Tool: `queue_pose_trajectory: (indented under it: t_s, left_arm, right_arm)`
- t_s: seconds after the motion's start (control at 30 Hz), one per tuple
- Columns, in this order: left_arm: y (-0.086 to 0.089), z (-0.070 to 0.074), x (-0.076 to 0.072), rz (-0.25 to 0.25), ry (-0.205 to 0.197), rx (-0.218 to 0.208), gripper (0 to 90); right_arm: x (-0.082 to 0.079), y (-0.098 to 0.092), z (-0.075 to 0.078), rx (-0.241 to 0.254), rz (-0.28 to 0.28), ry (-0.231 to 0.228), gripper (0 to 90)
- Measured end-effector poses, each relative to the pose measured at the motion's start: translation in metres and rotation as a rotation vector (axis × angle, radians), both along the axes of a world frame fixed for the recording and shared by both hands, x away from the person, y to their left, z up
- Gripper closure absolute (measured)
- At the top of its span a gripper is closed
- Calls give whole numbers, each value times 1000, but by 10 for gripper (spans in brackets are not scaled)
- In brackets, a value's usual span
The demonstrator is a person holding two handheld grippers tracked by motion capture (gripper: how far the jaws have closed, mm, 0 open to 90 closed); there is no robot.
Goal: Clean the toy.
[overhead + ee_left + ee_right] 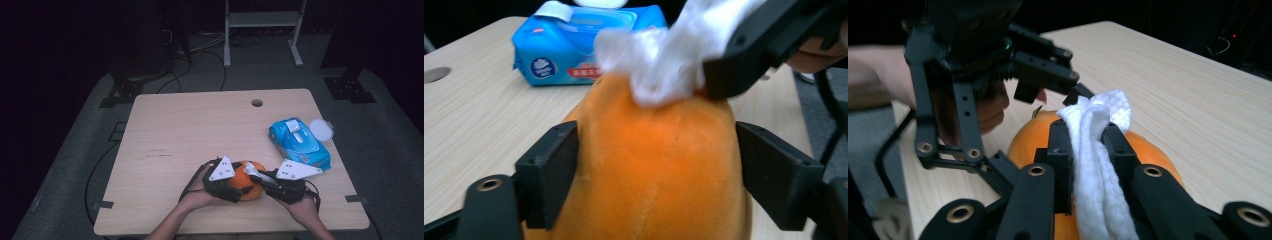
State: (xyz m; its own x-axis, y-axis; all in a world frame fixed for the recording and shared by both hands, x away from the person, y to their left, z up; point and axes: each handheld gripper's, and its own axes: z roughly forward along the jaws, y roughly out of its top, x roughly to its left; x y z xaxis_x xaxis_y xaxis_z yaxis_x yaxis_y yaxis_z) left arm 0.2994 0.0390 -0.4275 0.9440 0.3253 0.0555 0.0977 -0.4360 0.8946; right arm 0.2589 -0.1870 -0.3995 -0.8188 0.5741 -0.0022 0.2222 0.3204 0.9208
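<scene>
Matt, velvety orange skin on the pumpkin (659, 165), faintly ribbed. The white wipe (1098, 165) looks soft, dimpled cloth. Pale wood-grain table (200, 125), smooth and dull. The wipes pack (299, 142) is glossy blue plastic film. Both grippers' jaws: matt black plastic with brass-coloured rivets.

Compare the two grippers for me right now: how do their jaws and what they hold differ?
The right gripper is shut on a white wipe, jaws close together; the left gripper has its jaws set wide either side of the orange fruit. The left gripper's right jaw stands slightly off the skin, so its grip looks loose, while the right gripper pinches firmly. The right gripper presses the wipe onto the fruit's top; the left gripper steadies it. Both work on that fruit.
</scene>
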Motion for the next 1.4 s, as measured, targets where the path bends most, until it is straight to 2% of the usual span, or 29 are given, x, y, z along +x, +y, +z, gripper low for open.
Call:
queue_pose_trajectory:
  t_s: [0.03, 0.1, 0.13, 0.2, 0.27, 0.3, 0.37, 0.43, 0.47, 0.5, 0.53, 0.57, 0.63, 0.7, 0.77, 0.8, 0.87, 0.93, 0.97, 1.03, 1.1, 1.23, 1.3, 1.37, 1.4]
  left_arm:
    - [3, 2, 2, -14, 20, -13, 176]
    - [10, 4, 7, -14, 50, -41, 139]
    - [13, 3, 10, -3, 62, -37, 105]
    - [15, -3, 15, -4, 98, -38, 99]
    - [12, -9, 14, -1, 74, -29, 118]
    - [10, -9, 12, 12, 51, -21, 162]
    - [8, -9, 11, 39, 36, -16, 242]
    - [6, -8, 8, 48, 28, -18, 282]
    - [4, -8, 6, 52, 17, -16, 297]
    - [3, -7, 5, 53, 12, -12, 317]
    - [3, -5, 4, 55, 8, -8, 329]
    - [3, -2, 3, 59, 24, -11, 347]
    - [6, 5, 2, 57, 49, -31, 369]
    - [7, 9, 1, 53, 42, -38, 368]
    - [4, 7, 1, 60, 34, -21, 350]
    - [2, 5, 2, 70, 39, -22, 335]
    - [0, 2, 3, 74, 36, -18, 270]
    - [2, 2, 6, 68, 61, -26, 182]
    - [4, 2, 9, 53, 88, -21, 144]
    - [9, 1, 13, 40, 126, -23, 111]
    - [10, -1, 15, 29, 130, -22, 112]
    - [7, -2, 12, 50, 97, -15, 234]
    - [3, -1, 8, 72, 89, -20, 278]
    - [-2, 0, 3, 54, 76, -10, 283]
    - [-3, 2, 2, 45, 67, 0, 274]
  right_arm:
    - [-1, 2, 0, -22, -1, -8, 772]
    - [3, -1, -3, -28, -10, -3, 773]
    - [6, -5, -5, -32, -26, 0, 773]
    - [12, -16, -8, -15, -67, 18, 772]
    - [15, -22, -10, 0, -83, 35, 772]
    - [15, -22, -10, -2, -85, 36, 773]
    - [13, -20, -9, 1, -82, 29, 773]
    - [9, -15, -5, 23, -57, 25, 772]
    - [6, -9, -2, 33, -27, 25, 772]
    - [3, -2, 0, 20, -2, 17, 772]
    - [2, 1, 0, -2, 4, 5, 772]
    - [0, 4, -1, -32, 0, -14, 772]
    - [3, -2, -2, -23, -15, -11, 773]
    - [8, -12, -3, 2, -40, 6, 773]
    - [13, -20, -6, 6, -60, 34, 773]
    - [14, -20, -7, 6, -64, 41, 773]
    - [10, -13, -6, -10, -55, 29, 772]
    - [6, -6, -3, -13, -26, 10, 772]
    - [4, -4, -2, -25, -19, 1, 772]
    - [6, -4, -4, -23, -10, 13, 772]
    - [10, -10, -8, -19, -26, 29, 771]
    - [17, -20, -12, -4, -70, 52, 772]
    - [12, -14, -8, 10, -57, 41, 772]
    - [9, -7, -4, 27, -23, 31, 772]
    - [7, -4, -3, 18, -9, 27, 772]
